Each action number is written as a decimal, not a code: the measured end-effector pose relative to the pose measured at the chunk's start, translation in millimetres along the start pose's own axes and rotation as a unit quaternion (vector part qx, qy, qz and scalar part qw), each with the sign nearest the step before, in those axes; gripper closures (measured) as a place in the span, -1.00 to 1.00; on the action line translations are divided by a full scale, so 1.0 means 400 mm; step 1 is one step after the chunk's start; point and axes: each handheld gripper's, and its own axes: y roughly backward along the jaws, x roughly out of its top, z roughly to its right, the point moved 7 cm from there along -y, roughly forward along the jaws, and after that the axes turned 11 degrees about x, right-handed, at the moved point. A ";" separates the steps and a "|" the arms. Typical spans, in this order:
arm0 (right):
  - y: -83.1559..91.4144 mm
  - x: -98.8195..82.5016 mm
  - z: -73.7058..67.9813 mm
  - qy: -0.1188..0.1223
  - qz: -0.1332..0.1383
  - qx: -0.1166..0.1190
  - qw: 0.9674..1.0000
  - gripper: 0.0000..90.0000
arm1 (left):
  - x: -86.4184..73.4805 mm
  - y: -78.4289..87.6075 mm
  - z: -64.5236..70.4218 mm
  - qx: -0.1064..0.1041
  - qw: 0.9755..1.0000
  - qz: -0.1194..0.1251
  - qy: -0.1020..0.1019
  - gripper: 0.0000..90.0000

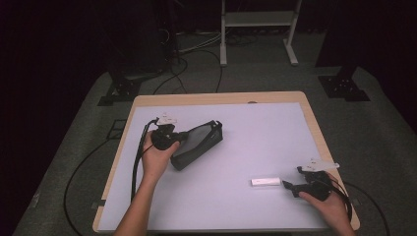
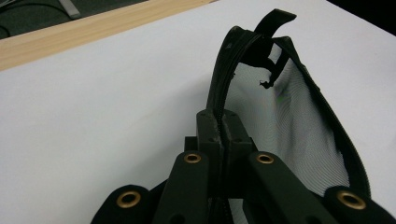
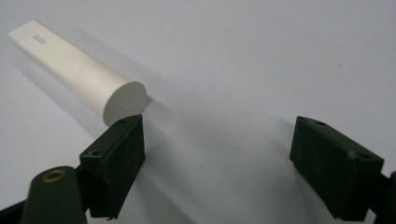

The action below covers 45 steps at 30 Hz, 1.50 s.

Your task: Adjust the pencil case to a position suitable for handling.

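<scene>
Left gripper (image 2: 223, 133) clamps the mesh pouch (image 2: 299, 140) rim; right gripper (image 3: 217, 149) gapes, white tube (image 3: 77, 70) at eleven o'clock.

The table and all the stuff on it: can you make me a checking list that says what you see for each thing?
Surface: white mat on a wooden table, flat.
Job's things: black mesh pouch with a zip, lying toward the left; white tube lying flat toward the right.
Clutter: nothing seen.
Grippers: left tongs shut on the pouch's zip edge; right tongs open, one pad beside the tube's round end, not gripping it.
Cables: black cable trailing from the left tongs across the mat; more on the floor behind.
Surroundings: dark room, grey floor, a white metal frame beyond the table.
</scene>
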 end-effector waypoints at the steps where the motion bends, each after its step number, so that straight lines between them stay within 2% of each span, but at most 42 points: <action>1: 0.000 0.000 0.000 0.000 0.000 0.000 1.000 -0.63 | 0.000 0.004 0.004 -0.001 1.000 -0.001 -0.002 0.97; 9: 0.000 0.000 0.000 0.000 0.000 0.000 1.000 -0.63 | -0.001 0.025 0.033 -0.014 1.000 0.008 0.006 0.97; 19: 0.000 0.000 0.000 0.001 0.000 0.000 1.000 -0.62 | -0.008 0.041 0.067 -0.019 1.000 0.006 -0.006 0.97; 23: 0.000 0.000 0.000 0.001 0.000 -0.001 1.000 -0.62 | -0.009 0.046 0.079 -0.024 1.000 0.011 -0.002 0.97; 29: 0.000 0.000 0.000 0.001 0.000 -0.001 1.000 -0.63 | -0.020 0.041 0.100 -0.031 1.000 0.007 0.001 0.97; 35: 0.000 0.000 0.000 0.001 0.000 -0.001 1.000 -0.62 | -0.026 0.029 0.126 -0.039 0.999 -0.002 -0.009 0.96; 45: 0.000 0.000 0.000 0.001 0.000 -0.001 1.000 -0.62 | -0.029 0.016 0.167 -0.056 0.998 -0.005 -0.014 0.96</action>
